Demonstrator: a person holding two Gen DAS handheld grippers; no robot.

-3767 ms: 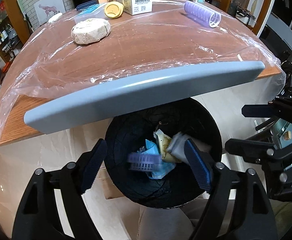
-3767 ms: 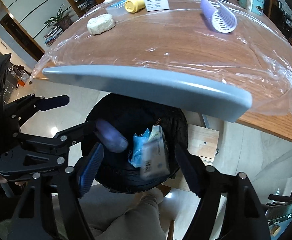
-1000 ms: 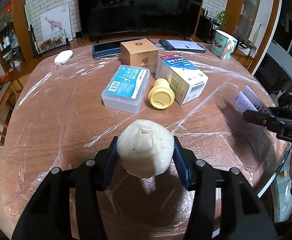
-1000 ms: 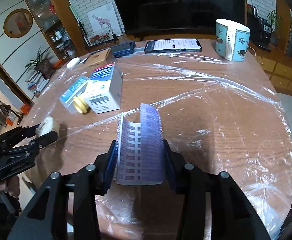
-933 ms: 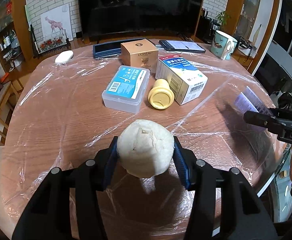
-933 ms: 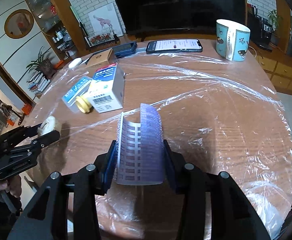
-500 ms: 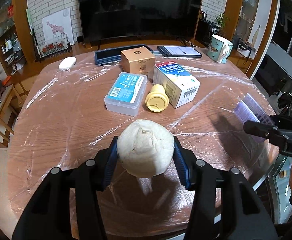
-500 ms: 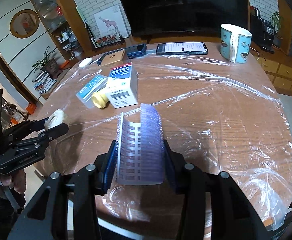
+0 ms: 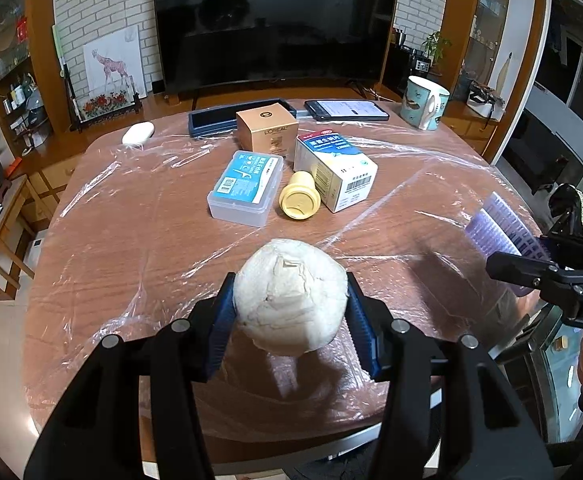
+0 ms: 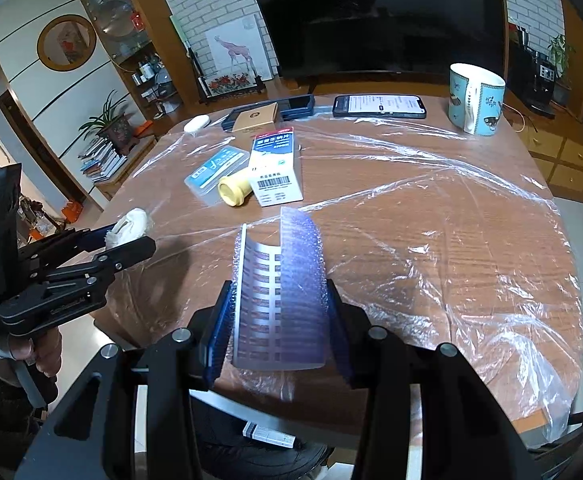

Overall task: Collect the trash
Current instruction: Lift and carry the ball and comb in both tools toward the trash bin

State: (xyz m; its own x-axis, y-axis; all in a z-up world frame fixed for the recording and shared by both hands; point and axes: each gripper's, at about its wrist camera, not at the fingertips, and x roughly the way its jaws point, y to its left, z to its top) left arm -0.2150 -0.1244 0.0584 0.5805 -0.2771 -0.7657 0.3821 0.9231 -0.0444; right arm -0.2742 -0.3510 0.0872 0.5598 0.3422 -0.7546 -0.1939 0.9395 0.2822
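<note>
Fingers: left gripper (image 9: 290,312) clenched on one crumpled white paper wad (image 9: 291,295), above the near table (image 9: 103,248) edge | right gripper (image 10: 279,320) clamped on one curved, ribbed purple plastic sheet (image 10: 281,292) | on the wood table under wrinkled clear film: two cardboard boxes, one clear plastic case (image 9: 246,188), one yellow cap (image 9: 299,201), one mug (image 9: 425,103), one phone (image 9: 345,110)

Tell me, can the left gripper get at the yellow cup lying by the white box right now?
Probably not as it stands: the left gripper is shut on the white paper wad, so its jaws are full. The path to the yellow cup itself looks free across the plastic-covered table.
</note>
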